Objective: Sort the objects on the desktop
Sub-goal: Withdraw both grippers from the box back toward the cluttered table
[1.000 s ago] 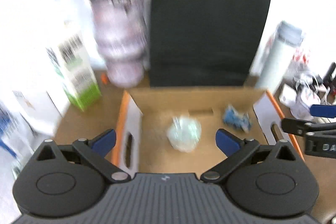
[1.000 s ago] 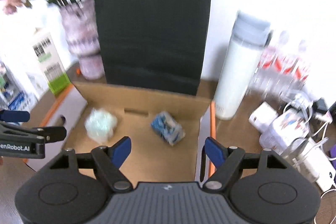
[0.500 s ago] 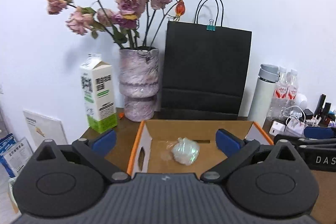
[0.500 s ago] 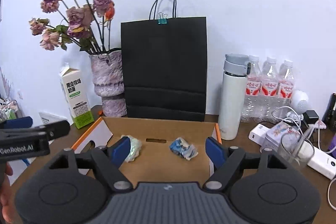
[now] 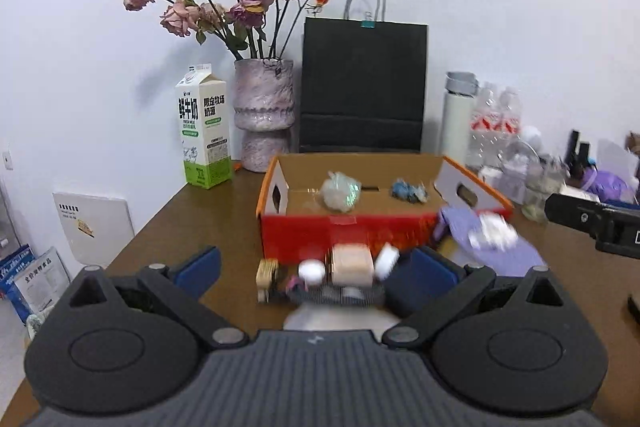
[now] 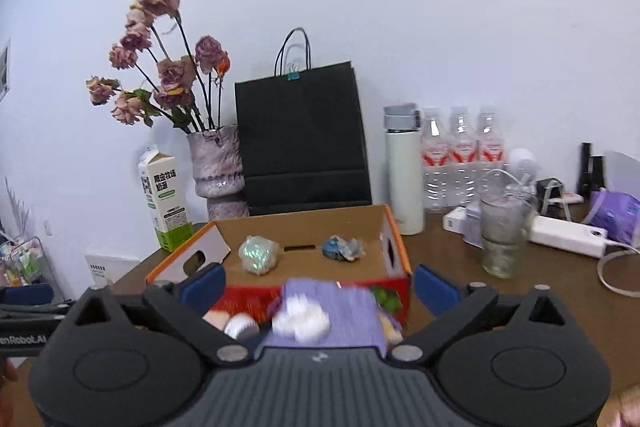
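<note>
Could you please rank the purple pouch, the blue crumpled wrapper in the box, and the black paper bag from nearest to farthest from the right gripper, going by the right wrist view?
1. Purple pouch: right between the open right gripper fingers, in front of the box.
2. Blue crumpled wrapper: inside the box, toward its right end.
3. Black paper bag: behind the box, against the wall.

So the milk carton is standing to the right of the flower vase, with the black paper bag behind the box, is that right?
Not quite. The milk carton stands to the left of the flower vase, as the left wrist view shows. The black paper bag is behind the box.
</note>
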The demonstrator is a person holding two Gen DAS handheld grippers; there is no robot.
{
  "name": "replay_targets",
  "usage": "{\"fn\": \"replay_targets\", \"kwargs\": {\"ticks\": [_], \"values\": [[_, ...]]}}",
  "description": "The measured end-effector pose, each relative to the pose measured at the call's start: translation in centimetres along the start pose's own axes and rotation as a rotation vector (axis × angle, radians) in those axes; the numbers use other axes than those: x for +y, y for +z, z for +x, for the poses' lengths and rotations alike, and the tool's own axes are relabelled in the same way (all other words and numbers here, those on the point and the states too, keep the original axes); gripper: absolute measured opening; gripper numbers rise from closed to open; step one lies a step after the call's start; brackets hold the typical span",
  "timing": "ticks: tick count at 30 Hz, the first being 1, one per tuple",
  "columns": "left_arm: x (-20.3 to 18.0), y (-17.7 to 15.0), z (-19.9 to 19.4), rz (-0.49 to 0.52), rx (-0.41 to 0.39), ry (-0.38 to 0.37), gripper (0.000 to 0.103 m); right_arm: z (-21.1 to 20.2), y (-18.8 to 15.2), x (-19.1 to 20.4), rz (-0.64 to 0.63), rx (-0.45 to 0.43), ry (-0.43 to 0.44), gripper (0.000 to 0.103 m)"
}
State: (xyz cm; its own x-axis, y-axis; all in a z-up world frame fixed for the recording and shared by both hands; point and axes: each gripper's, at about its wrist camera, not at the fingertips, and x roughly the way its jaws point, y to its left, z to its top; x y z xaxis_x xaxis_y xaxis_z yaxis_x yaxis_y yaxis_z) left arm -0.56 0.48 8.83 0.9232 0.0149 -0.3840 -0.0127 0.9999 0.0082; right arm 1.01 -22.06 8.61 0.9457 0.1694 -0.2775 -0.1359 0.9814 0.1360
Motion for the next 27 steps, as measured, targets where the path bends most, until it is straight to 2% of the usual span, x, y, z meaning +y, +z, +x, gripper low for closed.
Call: {"fn": "replay_targets", "kwargs": {"ticks": [5,9,14,20,27], "values": [[-0.5,-4.7,-3.6,0.014,0.009,-0.006,0.103,-4.3,-4.0,1.1,-0.075,-0.016,-0.028,0.103],[-0.5,-7.8,-6.2,-0.018,0.007,-0.039,0.103,-8.2,-7.1,1.7,-0.057,-0.034,-0.051,0.103],[-0.6,-10.5,-8.8,-0.014,0.001,-0.042,0.103,-11.0,-10.3,1.7,-0.039,0.045,-0.059,0.103],[-0.8,-11.2,-8.4,-0.018,0.014,-0.054,0.103,-12.1,-12.7,2.0,-0.065,0.055,-0.076,0.103],[-1.1,-10.3,-6.3,0.043,0.066,-0.110,0.103,-10.9,-11.7,2.8,-0.076,0.056,-0.044,0.101]]}}
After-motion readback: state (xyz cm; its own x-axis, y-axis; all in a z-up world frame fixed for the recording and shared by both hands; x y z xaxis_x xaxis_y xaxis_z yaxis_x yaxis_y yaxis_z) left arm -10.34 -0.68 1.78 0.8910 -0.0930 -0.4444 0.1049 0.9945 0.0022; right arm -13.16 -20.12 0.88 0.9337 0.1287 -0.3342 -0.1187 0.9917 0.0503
